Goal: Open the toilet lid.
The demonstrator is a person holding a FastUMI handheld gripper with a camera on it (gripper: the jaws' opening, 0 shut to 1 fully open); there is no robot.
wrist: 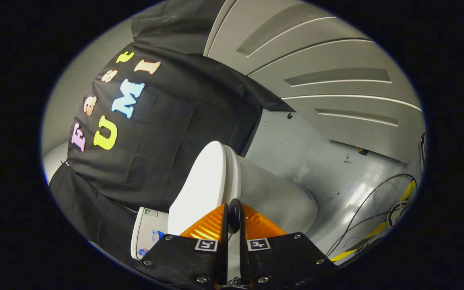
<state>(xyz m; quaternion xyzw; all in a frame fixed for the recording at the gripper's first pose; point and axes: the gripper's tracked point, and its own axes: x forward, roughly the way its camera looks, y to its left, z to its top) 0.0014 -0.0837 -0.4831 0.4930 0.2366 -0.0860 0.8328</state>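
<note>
The gripper [232,219] has its two ridged fingers [208,225] pinched together on the thin edge of the toilet lid [204,181], clamped tight. The lid runs straight ahead from between the fingers, a smooth, glossy, rounded slab. Just right of it bulges the matte curved toilet bowl [276,197]. Beyond, cables [361,209] loop across the shiny grey floor [328,161].

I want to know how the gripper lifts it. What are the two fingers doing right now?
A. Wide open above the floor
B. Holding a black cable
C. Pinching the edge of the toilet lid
C: the gripper has both fingers closed on the rim of the white toilet lid, above the toilet bowl.
</note>
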